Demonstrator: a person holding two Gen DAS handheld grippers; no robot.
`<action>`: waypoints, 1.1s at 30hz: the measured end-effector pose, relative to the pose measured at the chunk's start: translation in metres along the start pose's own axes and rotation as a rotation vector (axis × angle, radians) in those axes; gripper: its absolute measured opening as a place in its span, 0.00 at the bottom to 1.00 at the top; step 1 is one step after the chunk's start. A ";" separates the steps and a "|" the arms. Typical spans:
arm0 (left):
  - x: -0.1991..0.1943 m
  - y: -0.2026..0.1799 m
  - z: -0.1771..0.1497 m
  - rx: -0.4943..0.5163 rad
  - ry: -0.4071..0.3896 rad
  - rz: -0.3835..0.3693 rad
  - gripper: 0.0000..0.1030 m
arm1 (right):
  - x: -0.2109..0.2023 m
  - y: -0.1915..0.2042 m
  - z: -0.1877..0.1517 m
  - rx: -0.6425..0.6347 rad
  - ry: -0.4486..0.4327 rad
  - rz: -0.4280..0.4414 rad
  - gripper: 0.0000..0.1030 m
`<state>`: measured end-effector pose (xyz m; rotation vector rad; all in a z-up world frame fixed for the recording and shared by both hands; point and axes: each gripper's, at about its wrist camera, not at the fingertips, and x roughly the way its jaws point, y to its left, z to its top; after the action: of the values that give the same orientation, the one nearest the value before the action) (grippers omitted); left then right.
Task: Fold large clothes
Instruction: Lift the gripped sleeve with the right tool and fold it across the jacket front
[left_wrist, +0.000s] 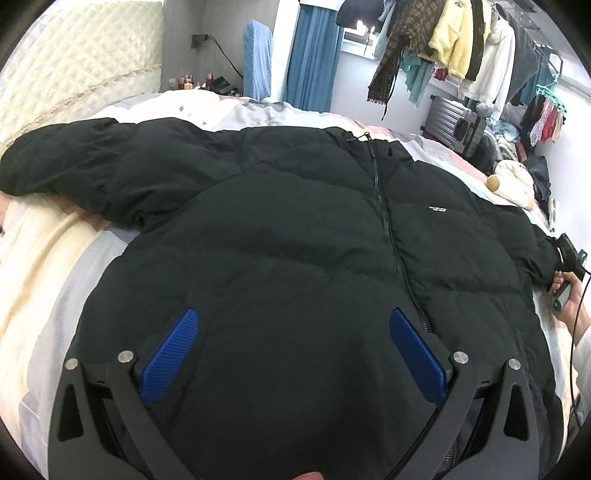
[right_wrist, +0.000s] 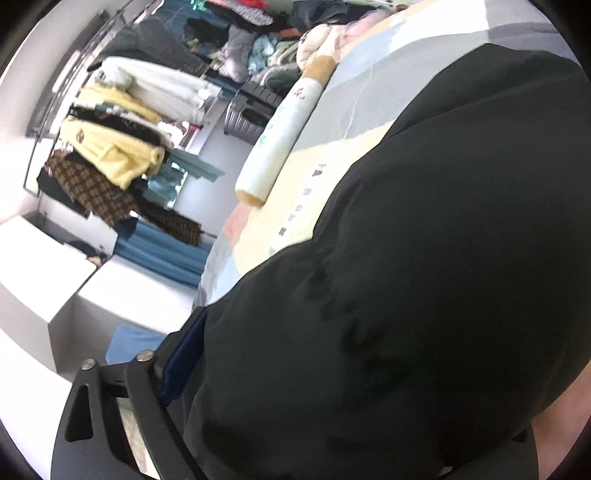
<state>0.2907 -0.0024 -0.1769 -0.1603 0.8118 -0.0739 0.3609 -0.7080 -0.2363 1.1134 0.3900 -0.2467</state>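
Observation:
A large black puffer jacket (left_wrist: 295, 229) lies front up on the bed, zipper (left_wrist: 384, 206) closed, left sleeve (left_wrist: 85, 162) stretched out to the left. My left gripper (left_wrist: 293, 332) is open, its blue pads (left_wrist: 170, 354) spread wide over the jacket's lower left half. My right gripper shows at the jacket's right sleeve end (left_wrist: 569, 258). In the right wrist view the black sleeve fabric (right_wrist: 406, 295) fills the space between the fingers; only the left blue pad (right_wrist: 184, 362) shows, pressed against the cloth.
The bed (left_wrist: 44, 258) has a pastel patchwork cover and a quilted headboard (left_wrist: 74, 66) at the left. A long bolster (right_wrist: 280, 140) lies at the bed edge. A loaded clothes rack (left_wrist: 461, 48), a suitcase (left_wrist: 454, 125) and piled clothes stand beyond.

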 end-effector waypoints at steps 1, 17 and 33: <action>0.001 0.000 0.000 -0.001 0.002 -0.001 1.00 | -0.002 0.000 -0.001 -0.011 -0.007 -0.007 0.73; -0.010 0.006 0.002 0.021 -0.027 0.003 1.00 | -0.055 0.072 0.016 -0.197 -0.094 -0.147 0.14; -0.043 0.016 0.007 0.043 -0.097 -0.028 1.00 | -0.114 0.305 -0.057 -0.751 -0.118 -0.148 0.14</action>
<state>0.2662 0.0194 -0.1437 -0.1333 0.7105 -0.1092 0.3647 -0.5272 0.0405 0.3309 0.4117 -0.2631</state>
